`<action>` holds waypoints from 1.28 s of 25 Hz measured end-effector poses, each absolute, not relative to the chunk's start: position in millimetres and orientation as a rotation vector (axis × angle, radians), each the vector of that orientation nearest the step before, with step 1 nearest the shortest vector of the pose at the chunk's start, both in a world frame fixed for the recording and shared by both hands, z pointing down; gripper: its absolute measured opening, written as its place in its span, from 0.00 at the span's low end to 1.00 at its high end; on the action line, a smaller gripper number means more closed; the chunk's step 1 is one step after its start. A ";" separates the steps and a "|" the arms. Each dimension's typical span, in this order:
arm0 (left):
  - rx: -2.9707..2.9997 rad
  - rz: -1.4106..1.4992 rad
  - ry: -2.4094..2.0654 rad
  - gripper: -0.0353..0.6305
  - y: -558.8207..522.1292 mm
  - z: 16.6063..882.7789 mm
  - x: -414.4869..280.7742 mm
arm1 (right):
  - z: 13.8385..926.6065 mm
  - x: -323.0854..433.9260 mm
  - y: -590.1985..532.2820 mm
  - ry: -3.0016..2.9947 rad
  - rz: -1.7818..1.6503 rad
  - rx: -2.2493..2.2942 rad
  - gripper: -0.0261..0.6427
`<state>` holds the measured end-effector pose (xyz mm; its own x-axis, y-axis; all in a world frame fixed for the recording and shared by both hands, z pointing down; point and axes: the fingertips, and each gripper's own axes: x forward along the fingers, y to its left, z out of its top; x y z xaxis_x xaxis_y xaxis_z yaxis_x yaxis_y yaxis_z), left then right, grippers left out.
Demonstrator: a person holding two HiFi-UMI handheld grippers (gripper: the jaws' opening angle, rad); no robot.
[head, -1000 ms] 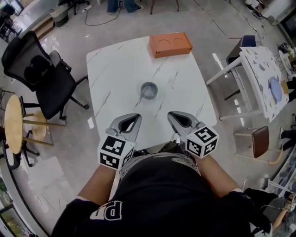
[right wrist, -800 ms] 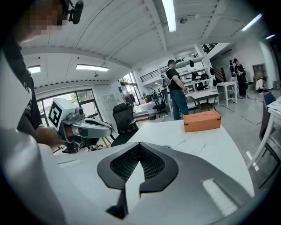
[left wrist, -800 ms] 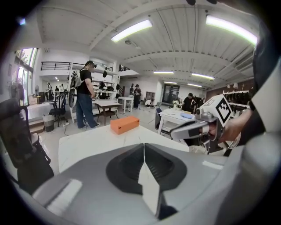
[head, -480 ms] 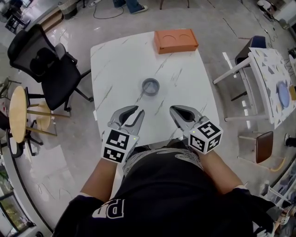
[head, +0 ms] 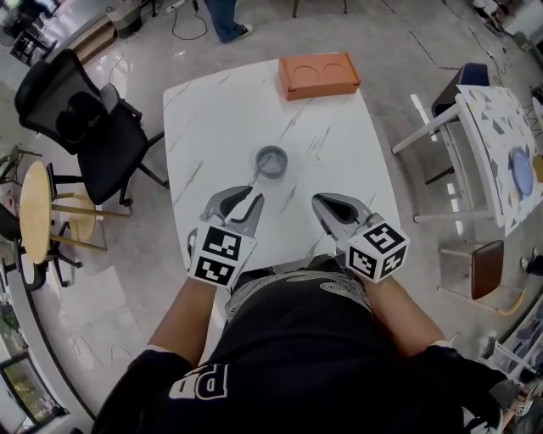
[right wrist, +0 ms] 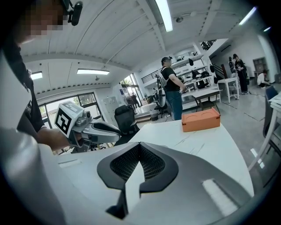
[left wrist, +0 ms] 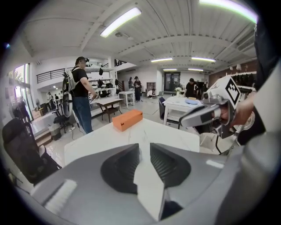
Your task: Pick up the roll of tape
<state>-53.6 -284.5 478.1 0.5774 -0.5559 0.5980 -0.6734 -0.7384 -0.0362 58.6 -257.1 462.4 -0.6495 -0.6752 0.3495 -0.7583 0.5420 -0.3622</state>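
Observation:
The grey roll of tape (head: 272, 161) lies flat near the middle of the white marble table (head: 212, 119), in the head view only; both gripper views hide it behind their own jaws. My left gripper (head: 255, 196) hovers just short of the roll, to its near left, with a narrow gap between its jaws and nothing in them. My right gripper (head: 316, 202) hangs to the roll's near right, its jaws closed together and empty. Each gripper shows in the other's view: the right gripper (left wrist: 186, 121) and the left gripper (right wrist: 117, 132).
An orange box (head: 318, 75) with two round recesses sits at the table's far edge. A black office chair (head: 81, 127) and a round wooden table (head: 34, 220) stand at the left. A white table (head: 492, 144) stands right. A person's legs (head: 222, 17) are beyond the far edge.
My left gripper has crept a little forward toward the roll. The right gripper has stayed where it was, and the roll has not moved.

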 end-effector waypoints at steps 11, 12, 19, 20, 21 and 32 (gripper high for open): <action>2.631 1.341 -0.868 0.26 -306.6 566.7 -22.4 | 461.8 76.2 -253.5 -2.602 0.756 1.269 0.03; 2.640 1.360 -0.852 0.26 -309.3 570.7 -18.2 | 462.1 79.8 -253.6 -2.596 0.759 1.280 0.03; 2.641 1.470 -0.750 0.26 -327.3 600.4 0.4 | 466.1 92.2 -250.4 -2.572 0.784 1.323 0.03; 2.635 1.486 -0.739 0.26 -329.5 605.1 1.5 | 467.3 93.0 -249.3 -2.569 0.790 1.325 0.03; 2.631 1.504 -0.729 0.26 -331.8 609.6 2.2 | 468.7 93.8 -248.5 -2.566 0.797 1.327 0.03; 2.561 1.697 -0.623 0.27 -348.9 657.7 4.3 | 475.5 99.5 -247.9 -2.550 0.837 1.327 0.03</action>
